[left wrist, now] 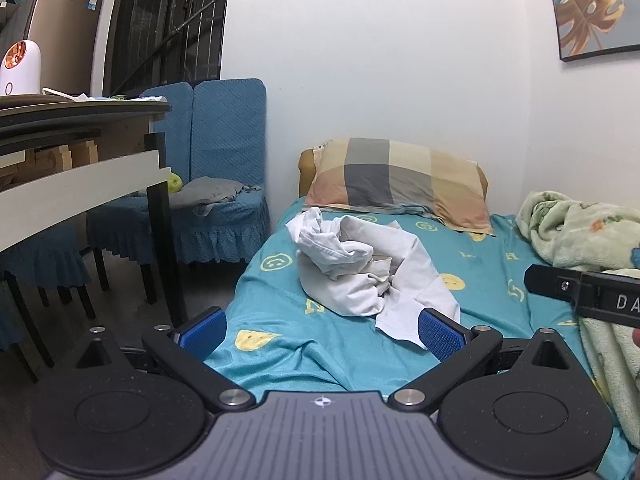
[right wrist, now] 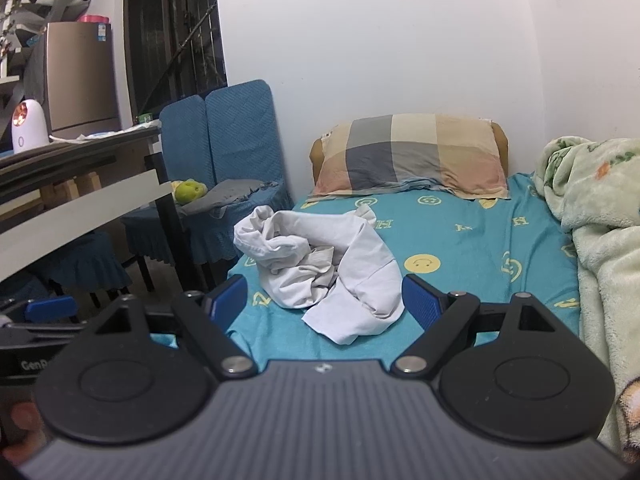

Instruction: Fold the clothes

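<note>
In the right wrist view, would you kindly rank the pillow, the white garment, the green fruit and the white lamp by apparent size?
1. Pillow and white garment: look about alike, and the garment lies nearer, so unranked.
2. White lamp.
3. Green fruit.

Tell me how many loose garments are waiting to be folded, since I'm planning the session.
2. A crumpled white garment lies mid-bed on the teal sheet, ahead of both open tools. A grey garment lies on the blue chair seat. Others may be hidden by the green blanket.

Garment (left wrist: 372, 268) mid-bed (left wrist: 280, 344), pillow (left wrist: 400, 184) behind, blanket (left wrist: 580, 232) right
</note>
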A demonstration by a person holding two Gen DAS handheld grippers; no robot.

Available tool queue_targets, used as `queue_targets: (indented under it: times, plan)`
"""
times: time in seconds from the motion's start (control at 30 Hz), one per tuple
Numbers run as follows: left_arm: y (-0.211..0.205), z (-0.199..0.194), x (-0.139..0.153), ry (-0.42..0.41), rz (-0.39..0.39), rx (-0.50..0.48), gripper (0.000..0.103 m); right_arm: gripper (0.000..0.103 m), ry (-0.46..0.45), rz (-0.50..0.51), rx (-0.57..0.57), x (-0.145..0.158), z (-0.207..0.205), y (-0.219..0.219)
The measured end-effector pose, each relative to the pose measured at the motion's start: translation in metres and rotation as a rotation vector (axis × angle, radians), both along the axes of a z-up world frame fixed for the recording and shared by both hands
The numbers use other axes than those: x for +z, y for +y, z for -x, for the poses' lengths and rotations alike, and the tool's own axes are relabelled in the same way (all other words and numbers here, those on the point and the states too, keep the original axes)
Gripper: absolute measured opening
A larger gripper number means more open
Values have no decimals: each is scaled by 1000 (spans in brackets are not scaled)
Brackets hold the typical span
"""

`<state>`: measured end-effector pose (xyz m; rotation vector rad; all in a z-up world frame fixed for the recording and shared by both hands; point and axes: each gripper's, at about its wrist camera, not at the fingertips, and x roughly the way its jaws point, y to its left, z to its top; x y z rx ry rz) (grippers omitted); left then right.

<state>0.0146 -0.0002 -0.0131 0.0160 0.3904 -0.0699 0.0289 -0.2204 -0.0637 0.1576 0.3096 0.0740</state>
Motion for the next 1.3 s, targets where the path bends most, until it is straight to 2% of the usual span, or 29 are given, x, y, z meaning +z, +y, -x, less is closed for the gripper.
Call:
queue_targets:
  times: [0.3, 0.5, 0.6, 0.83, 0.97, 1.0, 1.17, 1.27, 1.3]
  plan:
    - [-1, -2, 0, -3, -11, 12, 103, 86, -2, -34, 9, 0, 1, -4]
    - [0, -3, 2, -12, -11, 25, 103, 86, -10, -182, 14, -3, -4, -16]
    - [3, -7, 4, -13, -3, 42, 103, 86, -5, -162, 17, 0, -19, -16]
    - [18, -26, 2, 5, 43, 82, 103, 86, 73, -144, 73, -2, -102, -11]
    - [25, -42, -6, 11, 50, 88, 103, 85, 146, -204, 53, -23, -171, -8]
    - [29, -46, -8, 8, 62, 89, 103, 79, 166, -231, 45, -30, -188, -8]
    - [51, -75, -21, 10, 99, 109, 103, 68, 234, -329, -8, -64, -265, -1]
    - [60, -97, -36, 48, 109, 118, 103, 66, 287, -373, -60, -88, -302, 0]
    - [63, -104, -43, 64, 116, 119, 103, 54, 310, -363, -81, -96, -314, 1]
